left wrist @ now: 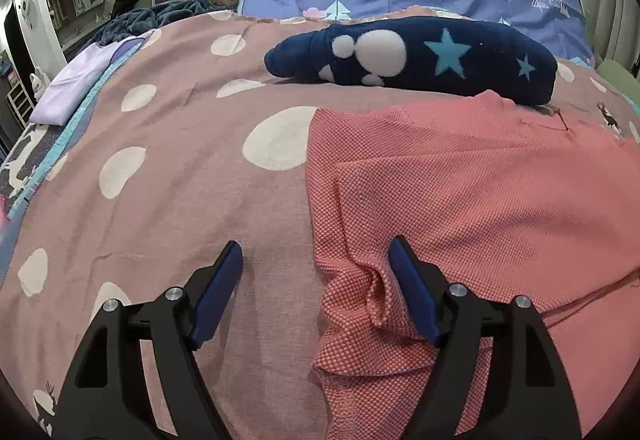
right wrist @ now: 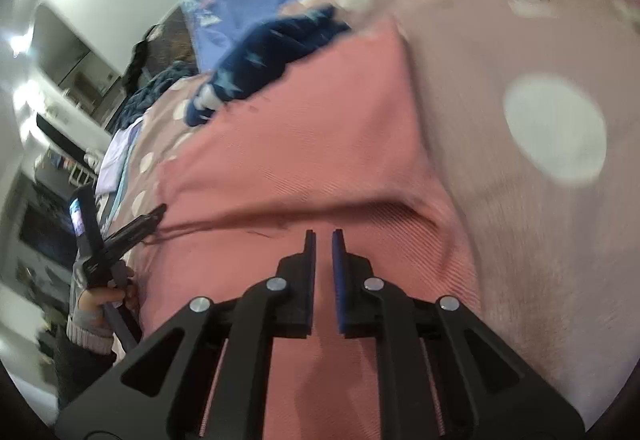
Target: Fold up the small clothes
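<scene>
My left gripper (left wrist: pixel 316 260) stands wide open over the bunched corner of the pink shirt (left wrist: pixel 460 191) lying on the spotted bedspread (left wrist: pixel 180 159). My right gripper (right wrist: pixel 323 236) is nearly closed, empty. The shirt looks soft and light; I'd pinch an edge.

Two garments: one pink garment (left wrist: pixel 460 191), one navy garment (left wrist: pixel 420 55).

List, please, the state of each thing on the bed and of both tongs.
Pink garment: partly folded, edge bunched.
Navy starred garment: rolled up, lying behind the pink one.
Lilac cloth: folded flat.
Left tongs: open, straddling the pink edge.
Right tongs: nearly shut, holding nothing.
</scene>
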